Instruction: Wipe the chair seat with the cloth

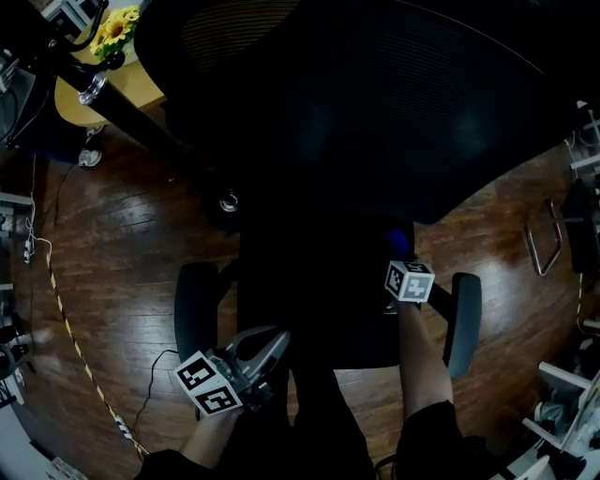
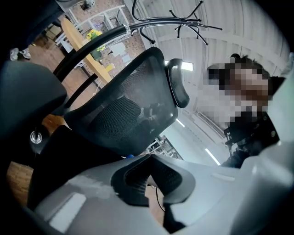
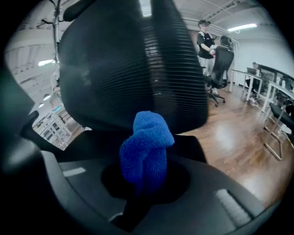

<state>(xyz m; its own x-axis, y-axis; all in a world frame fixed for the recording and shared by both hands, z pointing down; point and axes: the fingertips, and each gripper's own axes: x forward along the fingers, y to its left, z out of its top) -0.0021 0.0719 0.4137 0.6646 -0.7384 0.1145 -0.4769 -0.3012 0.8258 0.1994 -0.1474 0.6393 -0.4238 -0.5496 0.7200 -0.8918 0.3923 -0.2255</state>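
The black office chair fills the head view, its mesh back [image 1: 375, 112] at the top and its dark seat [image 1: 319, 300] below. At the seat's right side my right gripper [image 1: 400, 255] is shut on a bunched blue cloth [image 1: 397, 241]. In the right gripper view the cloth [image 3: 146, 149] sticks up from the closed jaws of that gripper [image 3: 144, 183], in front of the mesh back [image 3: 138, 64]. My left gripper [image 1: 272, 345] hovers at the seat's front left edge. Its grey jaws meet with nothing between them, and the left gripper [image 2: 149, 176] points up at the chair back [image 2: 133, 105].
Armrests stand left [image 1: 195, 305] and right [image 1: 464, 323] of the seat. The floor [image 1: 112, 253] is wood, with a cable [image 1: 66, 309] on it. A round table with yellow flowers [image 1: 117, 28] is top left, a metal frame [image 1: 544, 244] at right. People [image 3: 205, 41] stand far behind.
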